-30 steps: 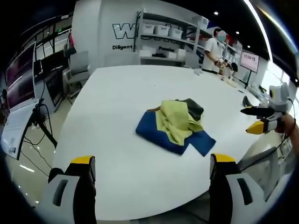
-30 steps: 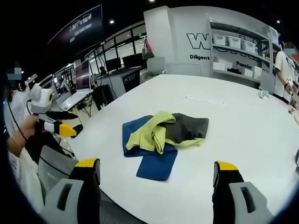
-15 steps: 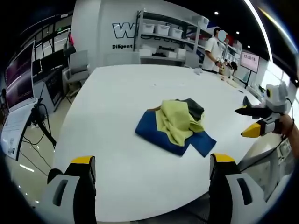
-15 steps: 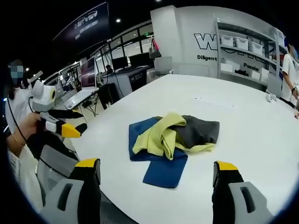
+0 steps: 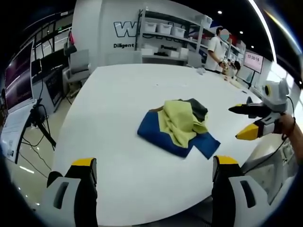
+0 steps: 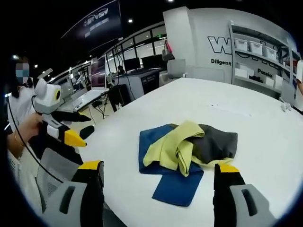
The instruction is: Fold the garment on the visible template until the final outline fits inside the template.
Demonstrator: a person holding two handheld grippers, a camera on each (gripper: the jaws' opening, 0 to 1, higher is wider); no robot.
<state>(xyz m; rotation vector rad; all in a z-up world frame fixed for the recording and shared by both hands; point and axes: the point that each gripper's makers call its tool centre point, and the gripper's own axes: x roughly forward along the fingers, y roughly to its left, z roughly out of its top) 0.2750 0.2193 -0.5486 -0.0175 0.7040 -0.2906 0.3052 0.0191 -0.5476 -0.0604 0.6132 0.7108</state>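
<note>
A large white table [image 5: 118,109] with a rounded edge spreads across both views, bare around a single heap of cloth; behind it stand a white wall with lettering and shelving [image 5: 165,35] carrying pale bins, and in the left gripper view a person [image 5: 217,51] stands at the table's far end. The garment [image 5: 180,125] lies crumpled near the middle of the table: a blue layer flat underneath, yellow-green fabric bunched on top, a dark grey part at the far side; in the right gripper view the same heap [image 6: 187,153] sits just beyond the jaws. No template outline can be made out on the white surface. The left gripper [image 5: 154,165] is held above the near table edge, its yellow-tipped jaws spread wide with nothing between them; the right gripper [image 6: 158,170] likewise has its jaws wide apart and empty, clear of the cloth.
</note>
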